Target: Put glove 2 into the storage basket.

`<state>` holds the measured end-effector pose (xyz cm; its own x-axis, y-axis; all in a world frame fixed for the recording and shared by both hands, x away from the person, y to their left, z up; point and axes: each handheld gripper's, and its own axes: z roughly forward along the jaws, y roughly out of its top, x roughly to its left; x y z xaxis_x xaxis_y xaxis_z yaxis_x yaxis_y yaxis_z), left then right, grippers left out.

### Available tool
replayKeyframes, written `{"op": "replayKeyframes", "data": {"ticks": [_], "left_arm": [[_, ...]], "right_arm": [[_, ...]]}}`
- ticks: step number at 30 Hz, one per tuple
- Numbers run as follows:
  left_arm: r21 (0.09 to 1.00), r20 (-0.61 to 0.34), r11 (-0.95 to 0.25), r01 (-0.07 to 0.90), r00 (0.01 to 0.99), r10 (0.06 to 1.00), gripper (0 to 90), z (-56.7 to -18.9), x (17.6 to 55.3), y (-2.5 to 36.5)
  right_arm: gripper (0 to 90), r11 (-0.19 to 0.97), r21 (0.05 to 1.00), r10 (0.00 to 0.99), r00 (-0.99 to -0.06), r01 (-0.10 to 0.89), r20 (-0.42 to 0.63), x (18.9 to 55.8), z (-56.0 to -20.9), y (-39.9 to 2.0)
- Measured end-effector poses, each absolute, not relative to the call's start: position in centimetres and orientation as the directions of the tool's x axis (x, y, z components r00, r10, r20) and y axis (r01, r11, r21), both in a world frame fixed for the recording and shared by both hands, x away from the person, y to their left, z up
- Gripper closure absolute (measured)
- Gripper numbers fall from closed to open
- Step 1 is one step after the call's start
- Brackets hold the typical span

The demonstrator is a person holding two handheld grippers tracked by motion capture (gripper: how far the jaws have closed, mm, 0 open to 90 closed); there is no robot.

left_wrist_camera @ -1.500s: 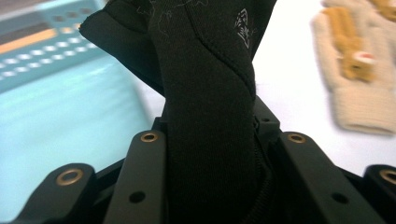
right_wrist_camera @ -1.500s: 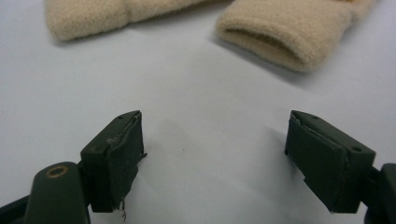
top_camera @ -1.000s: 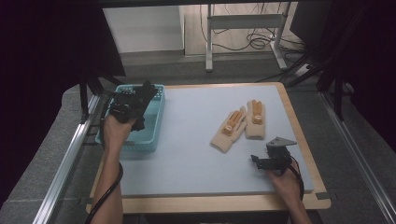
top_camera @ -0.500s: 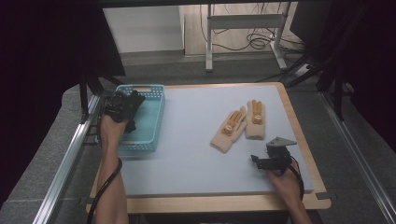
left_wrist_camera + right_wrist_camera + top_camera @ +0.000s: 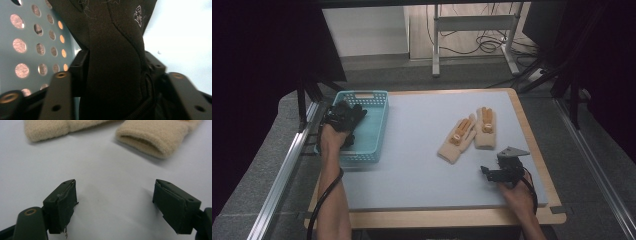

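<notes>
The big pale blue mat [image 5: 422,165] covers the table. On its far left sits the blue basket [image 5: 374,125]. The black glove [image 5: 112,50] hangs inside the basket, between the jaws of the left gripper [image 5: 343,120]. Those jaws have just been opening, and the glove is between them, still touching. To do this well, I think the jaws should open wide, then lift straight up so the glove stays in. Two tan gloves [image 5: 469,132] lie on the right side. Near them the right gripper [image 5: 117,207] rests with jaws wide apart, holding nothing.
</notes>
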<state>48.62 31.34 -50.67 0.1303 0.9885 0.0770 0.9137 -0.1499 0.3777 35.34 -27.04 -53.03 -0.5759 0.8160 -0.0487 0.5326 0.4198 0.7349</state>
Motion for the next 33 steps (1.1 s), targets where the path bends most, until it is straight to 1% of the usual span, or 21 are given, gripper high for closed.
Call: {"op": "replayKeyframes", "data": {"ticks": [1, 2, 3, 4, 5, 8, 13, 16, 19, 24, 27, 30, 33], "left_arm": [[0.378, 0.077, -0.150, 0.914, 0.130, 0.988, 40.9, -50.7, 48.6, 31.3], [0.382, 0.062, -0.145, 0.913, 0.131, 0.989, 40.9, -50.6, 48.5, 31.5], [0.398, 0.028, -0.139, 0.907, 0.139, 0.990, 35.3, -50.3, 48.3, 31.6], [0.404, 0.023, -0.139, 0.904, 0.142, 0.990, 33.0, -50.2, 48.2, 31.7], [0.410, 0.025, -0.136, 0.902, 0.138, 0.990, 27.0, -50.0, 48.1, 31.7], [0.444, -0.002, -0.118, 0.888, 0.132, 0.991, 19.2, -49.3, 47.6, 32.1], [0.515, -0.090, -0.081, 0.853, 0.148, 0.985, 9.7, -48.1, 46.6, 32.6], [0.558, -0.135, -0.071, 0.827, 0.175, 0.975, 6.3, -47.7, 46.0, 32.3], [0.589, -0.147, -0.088, 0.803, 0.214, 0.966, 4.1, -47.2, 45.4, 32.0], [0.622, -0.132, -0.126, 0.773, 0.262, 0.956, 2.6, -46.5, 44.6, 31.3], [0.661, -0.120, -0.150, 0.736, 0.301, 0.946, 2.2, -45.4, 43.6, 30.2], [0.679, -0.083, -0.196, 0.708, 0.339, 0.937, 1.8, -44.7, 42.8, 29.0], [0.697, -0.077, -0.224, 0.681, 0.382, 0.921, 1.3, -44.2, 41.9, 27.5]], "right_arm": [[18.9, 0.420, 0.735, 0.816, -0.576, 0.533, -0.049, 35.3, -53.0, -27.0], [18.9, 0.420, 0.735, 0.816, -0.576, 0.533, -0.049, 35.3, -53.0, -27.0], [18.9, 0.419, 0.735, 0.816, -0.576, 0.533, -0.048, 35.3, -53.0, -27.0], [18.9, 0.420, 0.735, 0.816, -0.576, 0.532, -0.049, 35.3, -53.0, -27.0], [18.9, 0.419, 0.735, 0.816, -0.576, 0.533, -0.048, 35.3, -53.0, -27.0], [18.9, 0.419, 0.735, 0.816, -0.576, 0.533, -0.048, 35.3, -53.0, -27.0], [18.9, 0.419, 0.735, 0.816, -0.576, 0.533, -0.049, 35.3, -53.0, -27.0], [18.8, 0.419, 0.735, 0.816, -0.575, 0.533, -0.049, 35.3, -53.0, -27.0], [18.9, 0.420, 0.735, 0.816, -0.576, 0.533, -0.049, 35.3, -53.0, -27.0], [18.9, 0.420, 0.735, 0.816, -0.576, 0.533, -0.049, 35.3, -53.0, -27.0], [18.8, 0.420, 0.735, 0.816, -0.576, 0.533, -0.049, 35.3, -53.0, -27.0], [18.9, 0.420, 0.735, 0.816, -0.576, 0.533, -0.049, 35.3, -53.0, -27.0], [18.8, 0.420, 0.735, 0.816, -0.575, 0.533, -0.049, 35.3, -53.0, -27.0]]}}
